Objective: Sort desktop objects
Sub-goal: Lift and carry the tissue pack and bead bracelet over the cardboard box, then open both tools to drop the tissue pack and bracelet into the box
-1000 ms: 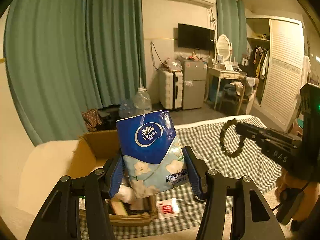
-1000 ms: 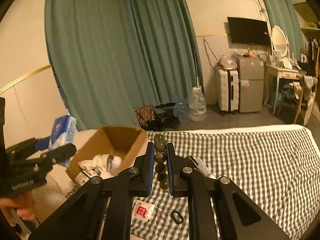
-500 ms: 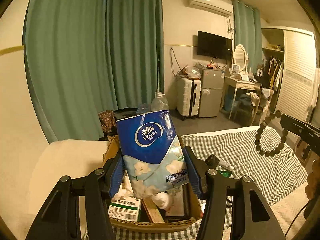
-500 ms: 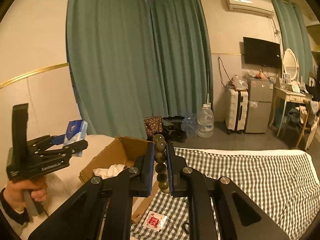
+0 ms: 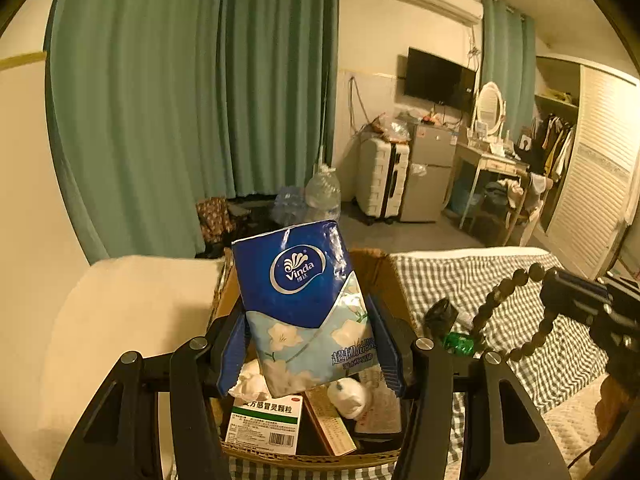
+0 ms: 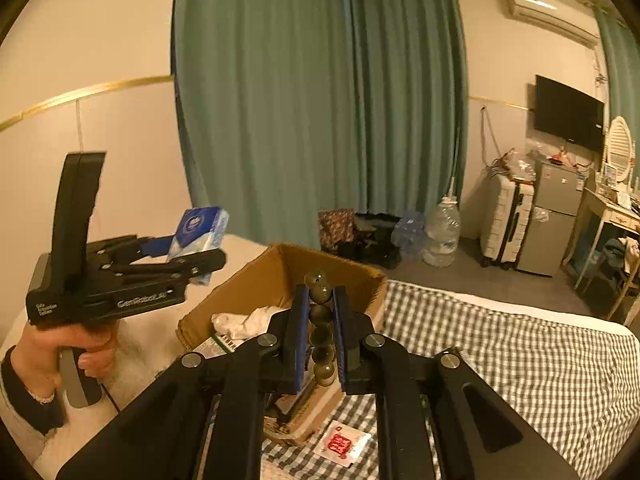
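My left gripper [image 5: 308, 344] is shut on a blue Vinda tissue pack [image 5: 304, 304] and holds it upright over the open cardboard box [image 5: 376, 276]. From the right wrist view the same pack [image 6: 200, 228] sits in the left gripper [image 6: 192, 256] to the left of the box [image 6: 248, 288]. My right gripper [image 6: 320, 332] is shut on a dark bead bracelet [image 6: 320, 316], just above the box's near right edge. The bracelet [image 5: 504, 312] hangs as a loop at the right of the left wrist view. Inside the box lie a medicine carton [image 5: 264, 420], white crumpled paper [image 5: 348, 396] and other small things.
The box rests on a bed with a checked cover [image 6: 500, 360]. A red-and-white sachet [image 6: 340, 444] lies on the cover by the box. A green wrapped item [image 5: 460, 342] and a dark object [image 5: 440, 312] lie to the right of the box. A person's hand [image 6: 68, 344] grips the left handle.
Both grippers have swung left toward the box, each keeping its grip. The tissue pack now hangs over the box's inside, and the bracelet has come to the box's near edge.
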Available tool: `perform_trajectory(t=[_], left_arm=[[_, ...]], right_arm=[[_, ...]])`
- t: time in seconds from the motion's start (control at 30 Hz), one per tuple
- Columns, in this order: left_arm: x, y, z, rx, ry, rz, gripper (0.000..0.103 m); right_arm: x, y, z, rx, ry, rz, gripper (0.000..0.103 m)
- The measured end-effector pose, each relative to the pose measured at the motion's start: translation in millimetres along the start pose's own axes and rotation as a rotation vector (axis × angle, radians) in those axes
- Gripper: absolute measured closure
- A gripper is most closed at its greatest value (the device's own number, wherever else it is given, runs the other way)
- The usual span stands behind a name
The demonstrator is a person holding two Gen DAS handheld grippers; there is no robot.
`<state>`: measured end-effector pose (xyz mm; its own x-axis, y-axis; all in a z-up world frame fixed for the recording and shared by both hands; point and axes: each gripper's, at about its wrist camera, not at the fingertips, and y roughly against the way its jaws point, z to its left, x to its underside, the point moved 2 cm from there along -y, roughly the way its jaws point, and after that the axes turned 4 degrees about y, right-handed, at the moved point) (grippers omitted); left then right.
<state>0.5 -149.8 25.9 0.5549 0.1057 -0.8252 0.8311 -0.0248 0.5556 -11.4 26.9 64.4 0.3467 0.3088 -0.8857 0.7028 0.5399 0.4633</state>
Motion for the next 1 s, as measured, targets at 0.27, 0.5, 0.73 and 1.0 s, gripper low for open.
perform_trajectory(t=[0.27,0.5,0.73,1.0], left_arm=[[16,-40,5,-0.020,0.004,0.100,0.046],[28,-65,20,-0.021,0.068,0.190,0.046],[29,-73,31,-0.049,0.114,0.216,0.039],[20,-52,21,-0.022,0.110,0.141,0.034]], right_arm=[[11,-49,19,-0.045,0.021,0.072,0.092],[25,-93,26,-0.057,-0.003,0.137,0.092],[35,-111,23,-0.049,-0.013,0.154,0.068],[20,-89,-7,0.008,-0.068,0.082,0.054]])
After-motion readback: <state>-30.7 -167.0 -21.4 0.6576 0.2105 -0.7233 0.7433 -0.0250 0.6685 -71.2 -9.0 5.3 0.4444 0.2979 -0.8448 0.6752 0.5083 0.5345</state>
